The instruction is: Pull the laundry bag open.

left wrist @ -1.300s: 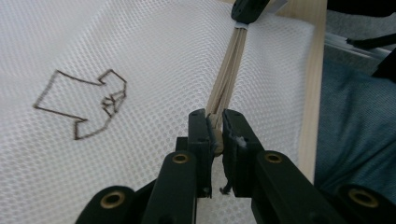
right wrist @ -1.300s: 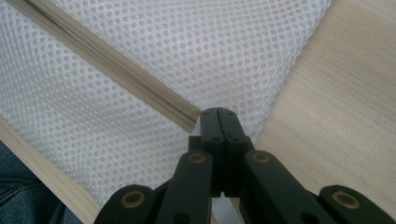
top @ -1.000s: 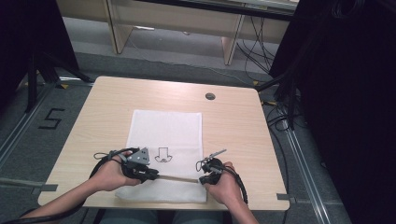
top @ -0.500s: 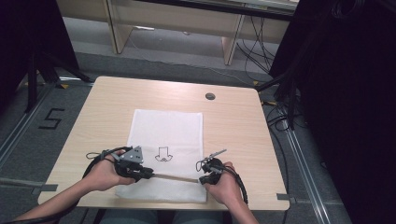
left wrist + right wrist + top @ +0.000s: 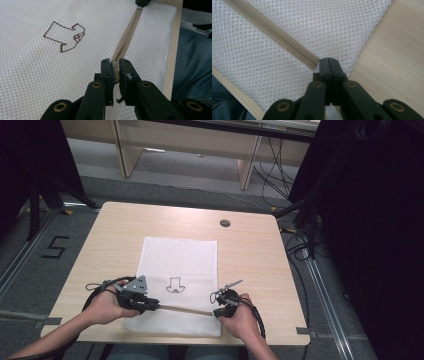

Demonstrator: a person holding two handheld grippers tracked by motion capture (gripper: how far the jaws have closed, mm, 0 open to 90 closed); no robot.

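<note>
A white mesh bag [image 5: 180, 260] lies flat on the wooden table [image 5: 250, 250], with a beige zipper [image 5: 182, 310] running along its near edge. My left gripper [image 5: 152, 306] is shut on the beige zipper pull [image 5: 115, 71], and the zipper [image 5: 127, 35] stretches away from its jaws toward the other gripper. My right gripper [image 5: 216, 311] is shut on the bag's edge right at the zipper's end [image 5: 315, 65], near the bag's right corner. A small brown drawn emblem [image 5: 175, 285] sits on the mesh just beyond the zipper.
A round cable hole [image 5: 225, 223] is in the table's far right part. Bare wood [image 5: 392, 62] borders the bag on the right. The table's near edge [image 5: 172, 62] and the person's jeans [image 5: 195, 65] are close behind the zipper. Shelving stands beyond the table.
My left gripper has slid leftward along the zipper line, away from the right gripper, so a longer stretch of zipper lies between them. The right gripper has held still.
</note>
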